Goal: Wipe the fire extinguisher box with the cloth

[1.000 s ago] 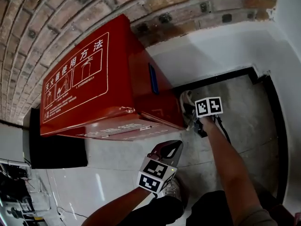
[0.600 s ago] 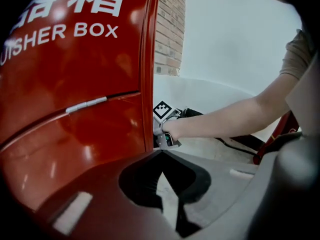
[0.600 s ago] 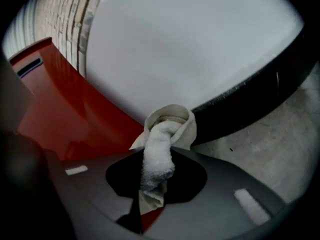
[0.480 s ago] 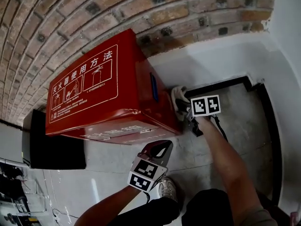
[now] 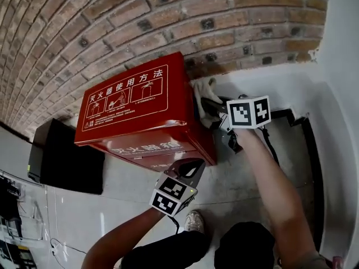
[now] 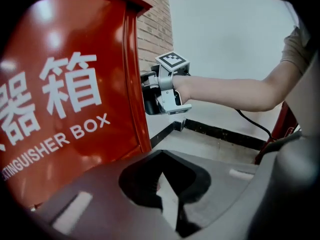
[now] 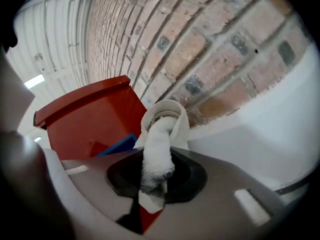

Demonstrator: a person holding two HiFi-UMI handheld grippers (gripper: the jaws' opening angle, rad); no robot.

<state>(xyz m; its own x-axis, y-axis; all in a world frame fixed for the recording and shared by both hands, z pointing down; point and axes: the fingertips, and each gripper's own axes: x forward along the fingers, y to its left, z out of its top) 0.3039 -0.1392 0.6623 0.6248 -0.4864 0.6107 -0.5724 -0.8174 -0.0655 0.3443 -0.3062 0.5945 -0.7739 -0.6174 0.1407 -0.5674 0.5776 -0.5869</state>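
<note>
The red fire extinguisher box (image 5: pixel 140 114) stands against the brick wall, with white lettering on its top and front. A white cloth (image 5: pixel 204 93) is pressed on the box's upper right edge, and my right gripper (image 5: pixel 214 115) is shut on it. In the right gripper view the cloth (image 7: pixel 159 144) sticks out of the right gripper (image 7: pixel 156 181) in front of the box (image 7: pixel 90 119). My left gripper (image 5: pixel 189 170) hangs shut and empty just below the box's front right corner. The left gripper view has the left gripper (image 6: pixel 161 160) beside the box (image 6: pixel 65 94), with the right gripper (image 6: pixel 151 98) at its far side.
The brick wall (image 5: pixel 112 21) rises behind the box, with a white wall band (image 5: pixel 280 83) and black skirting (image 5: pixel 294 116) to the right. A black cabinet (image 5: pixel 64 156) sits left of the box. The person's shoe (image 5: pixel 194 222) is on the grey floor below.
My right gripper has carried the cloth up the box's right side, from near the floor to the top edge. The left gripper has stayed below the box's front.
</note>
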